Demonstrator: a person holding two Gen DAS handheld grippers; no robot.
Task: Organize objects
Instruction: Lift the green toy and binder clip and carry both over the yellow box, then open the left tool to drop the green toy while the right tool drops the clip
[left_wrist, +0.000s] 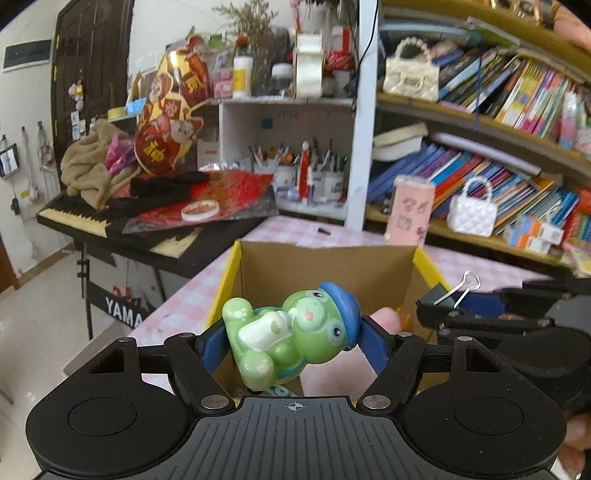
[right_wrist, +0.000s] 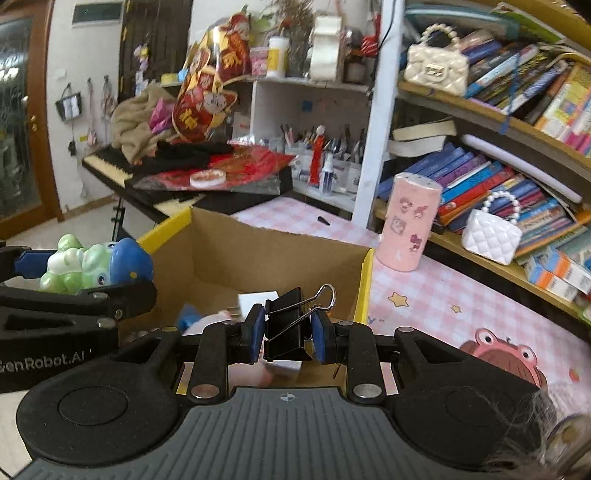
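Observation:
My left gripper (left_wrist: 291, 338) is shut on a green frog toy (left_wrist: 291, 332) with a blue cap, held above the near side of an open cardboard box (left_wrist: 325, 266) with yellow edges. The right wrist view shows the same frog toy (right_wrist: 92, 266) at the left, over the box's corner. My right gripper (right_wrist: 288, 332) is shut on a black binder clip (right_wrist: 288, 328) with silver wire handles, over the cardboard box (right_wrist: 258, 254). In the left wrist view the binder clip (left_wrist: 443, 299) sits at the right by the box's rim. Several small items lie inside the box, partly hidden.
The box stands on a pink checked tablecloth (right_wrist: 443, 295). A pink cylinder (right_wrist: 410, 221) with stickers stands behind the box. Bookshelves (right_wrist: 517, 147) with books and white handbags fill the right. A cluttered keyboard (left_wrist: 110, 218) stands at the left.

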